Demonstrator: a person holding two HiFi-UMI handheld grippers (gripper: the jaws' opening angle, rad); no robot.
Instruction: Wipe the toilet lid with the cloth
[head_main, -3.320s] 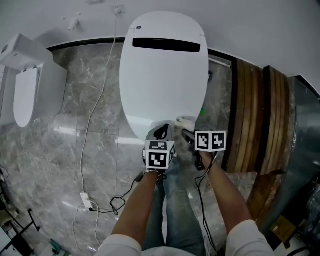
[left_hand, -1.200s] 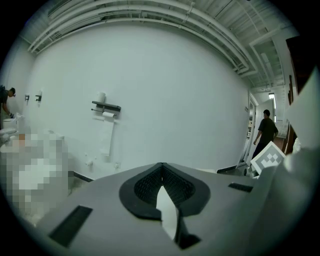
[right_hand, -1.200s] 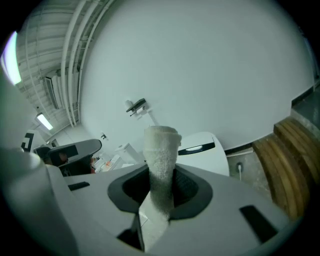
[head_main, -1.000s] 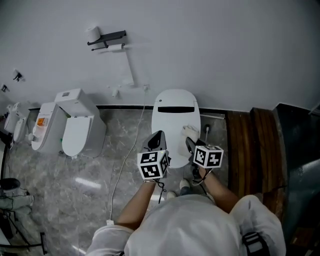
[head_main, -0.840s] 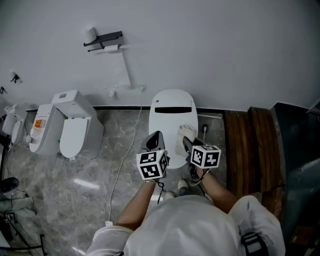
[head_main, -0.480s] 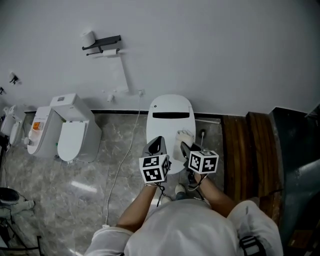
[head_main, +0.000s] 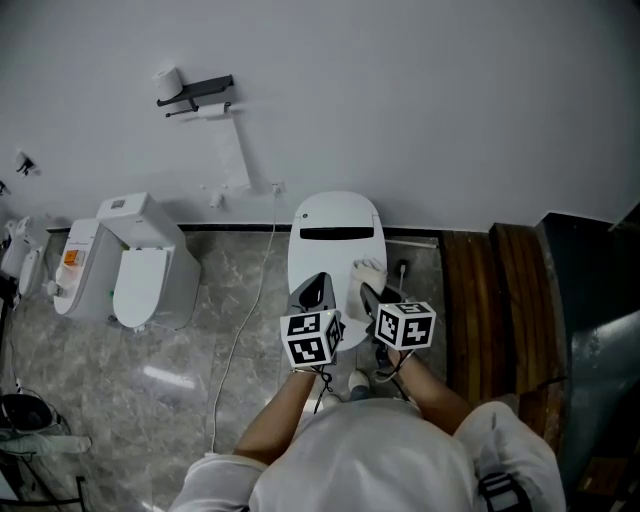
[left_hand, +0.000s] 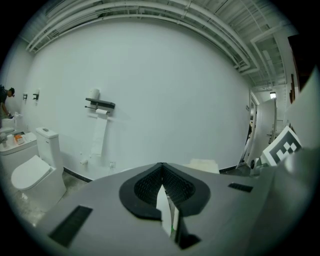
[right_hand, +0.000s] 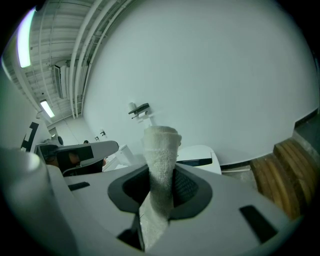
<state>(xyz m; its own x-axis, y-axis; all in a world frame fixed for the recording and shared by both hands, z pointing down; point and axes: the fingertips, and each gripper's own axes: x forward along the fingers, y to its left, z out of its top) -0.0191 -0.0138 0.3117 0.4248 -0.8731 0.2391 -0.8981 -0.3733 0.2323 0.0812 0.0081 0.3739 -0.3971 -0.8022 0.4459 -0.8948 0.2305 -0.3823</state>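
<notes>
White terry cloth (right_hand: 160, 165) stands up in a soft fold between the jaws of the right gripper (right_hand: 161, 192), which are clamped tight on it. In the head view that pale bundle sits just right of the frame's centre, over the right part of the toilet lid (head_main: 333, 235). I cannot tell whether it rests on the lid or hangs just above it. The lid is down, smooth and white, with a dark slot across its far end. It lies in the middle of the frame, against the plain wall (head_main: 420, 110). The left gripper (left_hand: 162, 184) has its jaws pressed together with nothing between them. It hovers over the near left edge of the lid, just beside the right one. Their marker cubes (head_main: 312, 338) lie side by side below. At the left of the frame stands a second toilet (head_main: 140, 275), with a paper roll holder (head_main: 195, 92) on the wall in the upper left. A white cable (head_main: 243, 325) trails across the grey marble floor (head_main: 90, 370), and a dark wooden step (head_main: 495, 300) runs down the right.
</notes>
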